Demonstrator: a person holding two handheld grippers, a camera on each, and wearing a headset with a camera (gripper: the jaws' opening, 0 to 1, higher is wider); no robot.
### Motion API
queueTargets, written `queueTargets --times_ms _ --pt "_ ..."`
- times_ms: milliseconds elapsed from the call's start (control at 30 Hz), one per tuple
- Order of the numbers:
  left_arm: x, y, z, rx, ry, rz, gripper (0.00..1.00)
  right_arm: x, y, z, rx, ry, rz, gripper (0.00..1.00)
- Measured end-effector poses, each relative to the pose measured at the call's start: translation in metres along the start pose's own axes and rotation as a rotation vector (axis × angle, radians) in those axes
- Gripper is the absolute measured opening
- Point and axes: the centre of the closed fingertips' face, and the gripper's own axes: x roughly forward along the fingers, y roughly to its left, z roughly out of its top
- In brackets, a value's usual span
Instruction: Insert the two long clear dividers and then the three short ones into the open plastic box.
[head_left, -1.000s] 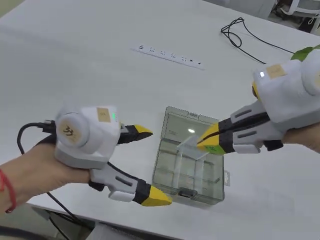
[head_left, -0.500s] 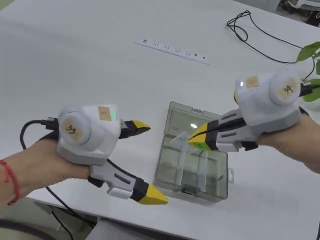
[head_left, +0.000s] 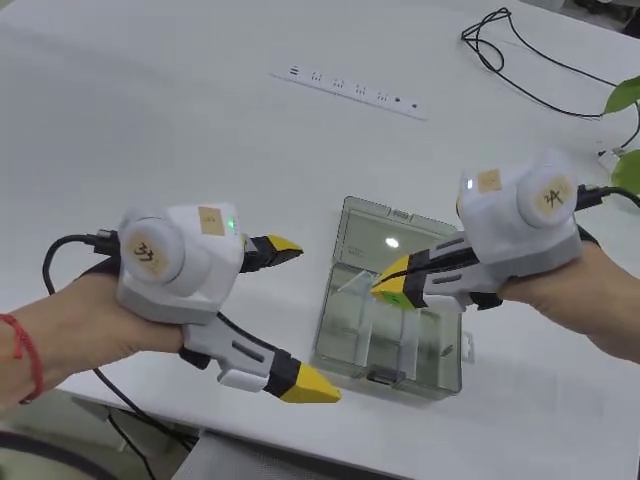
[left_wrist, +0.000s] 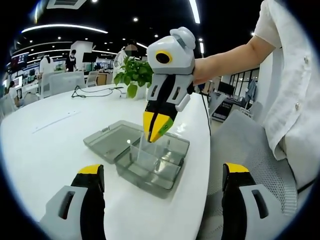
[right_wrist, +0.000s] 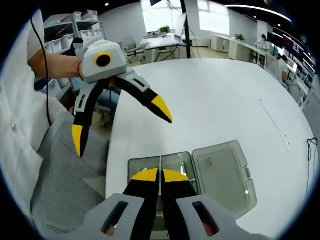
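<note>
The open clear plastic box (head_left: 352, 352) lies near the table's front edge, its lid (head_left: 370, 222) folded back flat. Clear dividers (head_left: 408, 328) stand inside the base. My right gripper (head_left: 384, 286) hovers over the box, shut on a thin clear divider (head_left: 356, 284) that hangs just above the base. In the right gripper view the divider (right_wrist: 160, 163) shows edge-on between my shut tips (right_wrist: 160, 175), over the box (right_wrist: 140, 166). My left gripper (head_left: 297, 315) is wide open, left of the box, holding nothing. In the left gripper view the right gripper (left_wrist: 158, 126) points down into the box (left_wrist: 150, 165).
A white power strip (head_left: 350, 88) lies further back on the table. A black cable (head_left: 520, 62) coils at the back right, beside a green plant (head_left: 626, 96). The table's front edge (head_left: 330, 448) runs just below the box. A mesh chair (right_wrist: 60, 190) stands off the table.
My right gripper, with the divider, has shifted left and lower over the box base. My left gripper has stayed open in about the same place.
</note>
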Motion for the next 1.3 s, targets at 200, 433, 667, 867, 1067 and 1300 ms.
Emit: queueTargets --times_ms 200,433,667,867,1067,1300 --pt "0.0 -0.001 -0.001 -0.003 0.0 -0.001 1.0 0.004 -0.005 -0.003 -0.027 -0.007 0.0 0.02" --pt "0.001 -0.002 -0.002 -0.009 -0.001 -0.002 1.0 0.014 -0.002 -0.002 -0.087 0.009 0.008 0.02" --pt "0.002 -0.002 -0.002 -0.014 -0.001 -0.005 1.0 0.027 -0.002 -0.006 -0.096 0.042 0.016 0.02" --pt "0.003 -0.002 -0.003 -0.018 -0.003 -0.005 1.0 0.033 -0.004 -0.01 -0.075 0.048 0.018 0.02" --pt "0.002 -0.002 -0.005 -0.02 0.001 -0.007 1.0 0.042 -0.004 -0.014 -0.084 0.075 0.028 0.02" --pt "0.003 -0.001 -0.006 -0.023 0.001 -0.01 1.0 0.049 -0.004 -0.021 -0.094 0.11 0.04 0.02"
